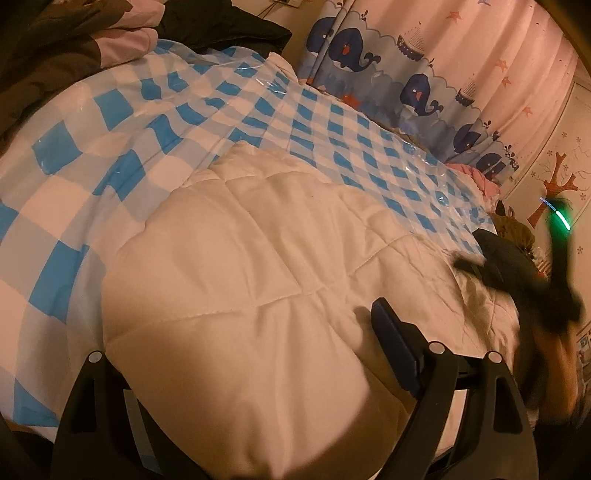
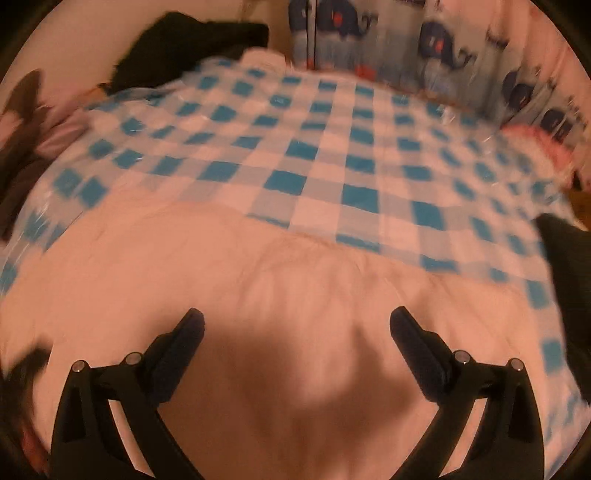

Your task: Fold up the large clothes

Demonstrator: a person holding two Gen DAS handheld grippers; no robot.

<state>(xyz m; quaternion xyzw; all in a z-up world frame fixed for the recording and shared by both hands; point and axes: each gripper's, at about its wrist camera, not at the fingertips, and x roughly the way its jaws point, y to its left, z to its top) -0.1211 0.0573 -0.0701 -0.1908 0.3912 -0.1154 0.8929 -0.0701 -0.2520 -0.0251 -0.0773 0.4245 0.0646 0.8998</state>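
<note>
A large white quilted garment [image 1: 258,266] lies spread on a blue-and-white checked sheet [image 1: 110,122]. In the left wrist view my left gripper [image 1: 243,354] is wide apart, with the padded fabric bulging between its arms; the right fingertip [image 1: 388,325] shows and the left one is hidden under the fabric. My right gripper [image 1: 517,280] shows blurred at the right edge of that view. In the right wrist view my right gripper [image 2: 295,325] is open just above the white garment [image 2: 258,295], holding nothing. The view is motion-blurred.
The checked sheet [image 2: 314,166] covers the bed. A whale-pattern curtain [image 1: 424,66] hangs behind the far edge. Dark clothes [image 1: 229,29] and a pink-and-brown bundle [image 1: 74,37] lie at the far left. A pink item [image 2: 535,144] sits at the far right.
</note>
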